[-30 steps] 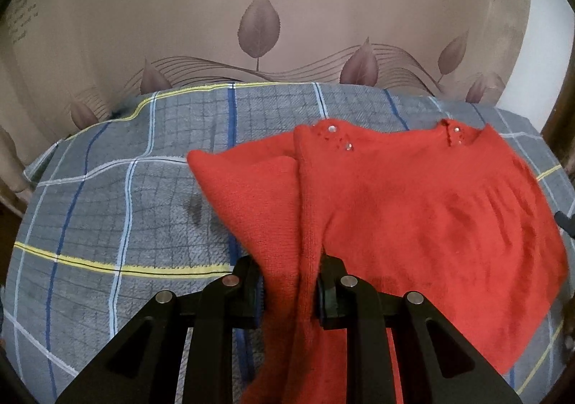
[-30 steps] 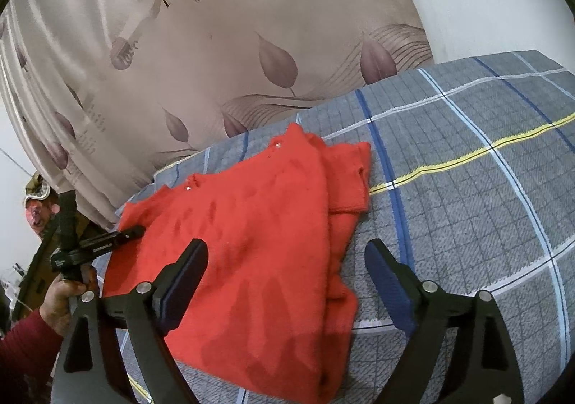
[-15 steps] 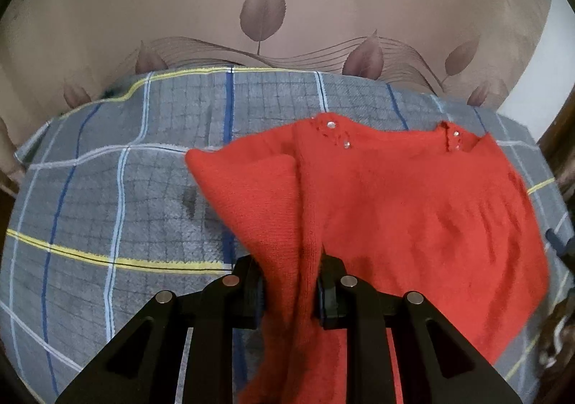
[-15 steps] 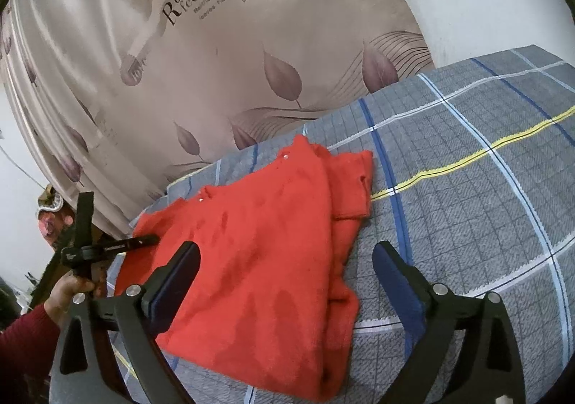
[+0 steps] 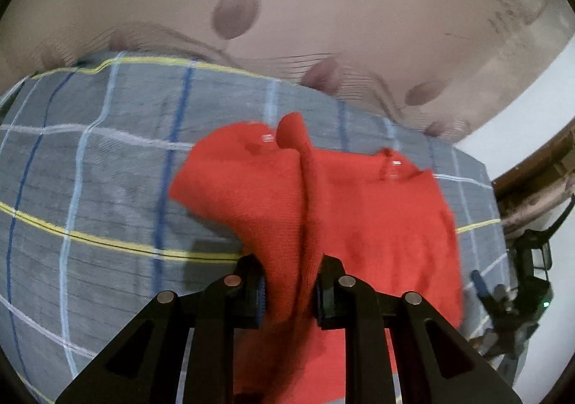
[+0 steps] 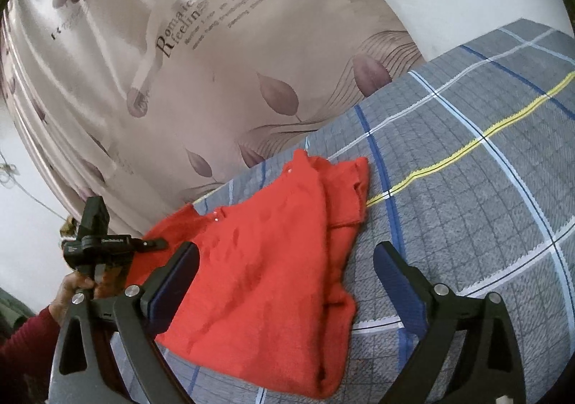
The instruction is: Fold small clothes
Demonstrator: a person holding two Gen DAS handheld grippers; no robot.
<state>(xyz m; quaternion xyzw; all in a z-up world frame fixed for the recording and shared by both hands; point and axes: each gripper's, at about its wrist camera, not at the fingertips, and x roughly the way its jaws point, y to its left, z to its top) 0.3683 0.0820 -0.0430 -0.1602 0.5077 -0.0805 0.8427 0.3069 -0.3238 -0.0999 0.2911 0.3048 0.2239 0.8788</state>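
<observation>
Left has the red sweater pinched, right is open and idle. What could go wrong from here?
1. The left gripper pinches only a narrow ridge of the red sweater; the knit could slip out mid-fold.
2. Nothing pins the garment: the right gripper hovers with jaws wide open, so pulling may drag the whole sweater across the plaid bedcover instead of folding it.
3. The left wrist view is motion-blurred; a fast move could leave the fold crooked.

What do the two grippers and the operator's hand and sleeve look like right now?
The left gripper and the right gripper look alike: matte black angular fingers with triangular cut-outs, round silver bolts and blue pads. The left gripper's handle carries small white lettering. The bare hand on it emerges from a dark red ribbed sleeve.
</observation>
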